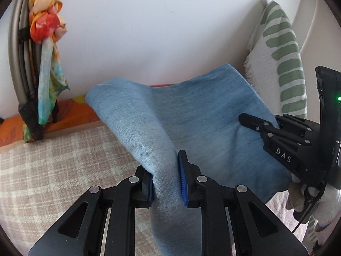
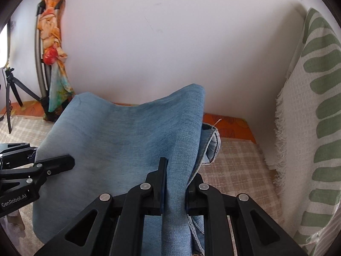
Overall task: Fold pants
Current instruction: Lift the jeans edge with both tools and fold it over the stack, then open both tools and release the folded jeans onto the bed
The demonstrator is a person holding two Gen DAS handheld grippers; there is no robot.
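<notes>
The light blue denim pants (image 1: 191, 115) hang as a folded sheet between my two grippers, above a beige checked bed cover (image 1: 64, 160). My left gripper (image 1: 166, 183) is shut on the pants' left edge, the cloth bunched between its blue pads. My right gripper (image 2: 174, 183) is shut on the right edge of the pants (image 2: 127, 132); a hem with stitching (image 2: 213, 143) curls out just beyond it. Each gripper shows in the other's view: the right gripper (image 1: 251, 121) on the right, the left gripper (image 2: 64, 162) on the left. The pants' lower part is hidden under the grippers.
A white wall (image 1: 149, 32) stands close behind. A green-and-white patterned throw (image 2: 309, 128) drapes an upright on the right. A colourful scarf (image 1: 49, 42) hangs on a grey frame at the left, with a small tripod (image 2: 10, 91) beside it. An orange sheet (image 2: 230, 125) edges the bed.
</notes>
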